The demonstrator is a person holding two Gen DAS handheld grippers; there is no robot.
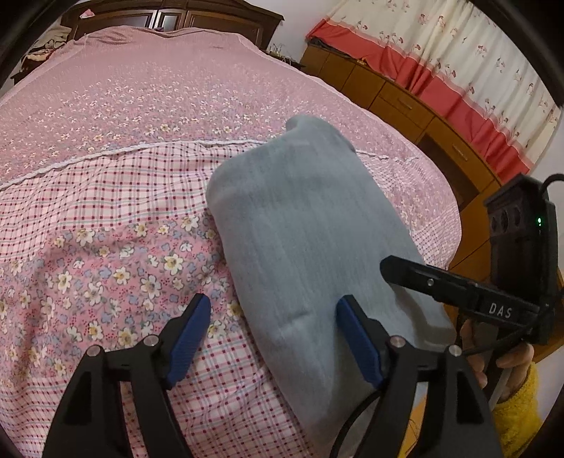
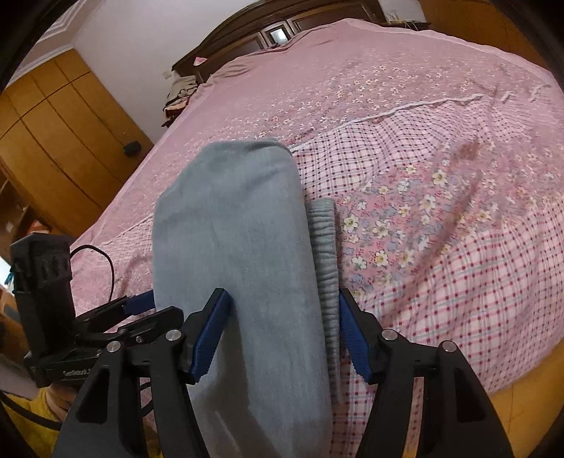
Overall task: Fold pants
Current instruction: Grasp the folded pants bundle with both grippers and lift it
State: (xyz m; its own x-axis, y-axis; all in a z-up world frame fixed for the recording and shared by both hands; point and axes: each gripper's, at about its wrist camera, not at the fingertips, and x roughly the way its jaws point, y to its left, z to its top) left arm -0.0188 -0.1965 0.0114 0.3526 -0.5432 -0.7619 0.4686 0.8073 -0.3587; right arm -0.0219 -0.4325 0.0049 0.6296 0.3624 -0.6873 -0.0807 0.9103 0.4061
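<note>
Grey-blue pants point(image 1: 310, 239) lie folded into a long thick bundle on the pink bed cover point(image 1: 116, 197). In the right wrist view the pants point(image 2: 239, 253) run away from me, with the ribbed waistband point(image 2: 324, 246) showing along their right side. My left gripper point(image 1: 273, 317) is open, its right finger resting on the near part of the pants. My right gripper point(image 2: 283, 331) is open, its jaws either side of the bundle's near end. The right gripper also shows in the left wrist view point(image 1: 458, 289), beside the pants.
The bed cover has floral and checked patches. A wooden dresser point(image 1: 405, 102) and red-and-cream curtains point(image 1: 458, 63) stand to the right of the bed. A wooden wardrobe point(image 2: 53, 141) stands on the other side. The dark headboard point(image 2: 282, 31) is at the far end.
</note>
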